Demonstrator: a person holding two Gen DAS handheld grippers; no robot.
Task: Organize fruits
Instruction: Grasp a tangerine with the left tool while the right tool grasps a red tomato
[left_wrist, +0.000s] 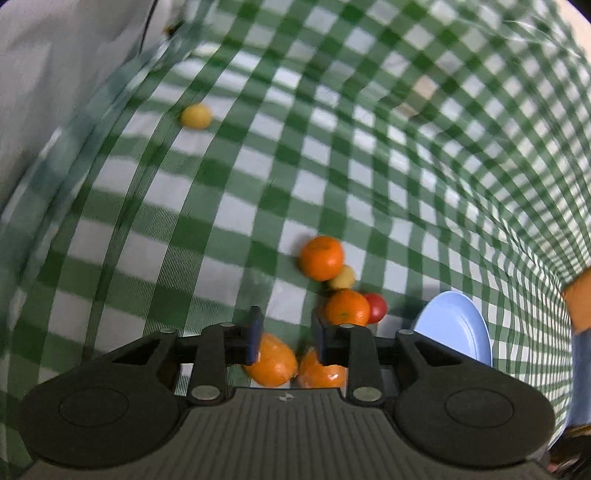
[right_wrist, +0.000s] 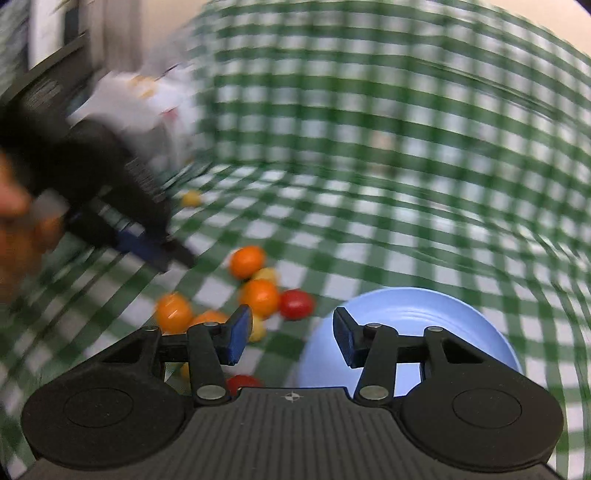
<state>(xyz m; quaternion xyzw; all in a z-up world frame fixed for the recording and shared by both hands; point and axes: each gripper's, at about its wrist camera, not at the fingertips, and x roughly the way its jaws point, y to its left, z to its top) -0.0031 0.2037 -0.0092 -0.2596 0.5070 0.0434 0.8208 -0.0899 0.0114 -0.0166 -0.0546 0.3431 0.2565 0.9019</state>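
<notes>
1. A green-and-white checked tablecloth (left_wrist: 258, 177) covers the table from edge to edge.
2. Beyond the table's far left edge stands a pale wall (left_wrist: 55, 74).
3. Even, soft lighting; the right wrist view is motion-blurred.

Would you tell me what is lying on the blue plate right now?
Nothing shows on the blue plate: its visible surface is bare. The near part is hidden behind the right gripper, so fruit there cannot be ruled out.

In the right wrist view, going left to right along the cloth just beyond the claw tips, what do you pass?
Left claw coming in from the left, → orange at the pile's left edge → orange in the middle of the pile → red tomato → blue plate.
</notes>
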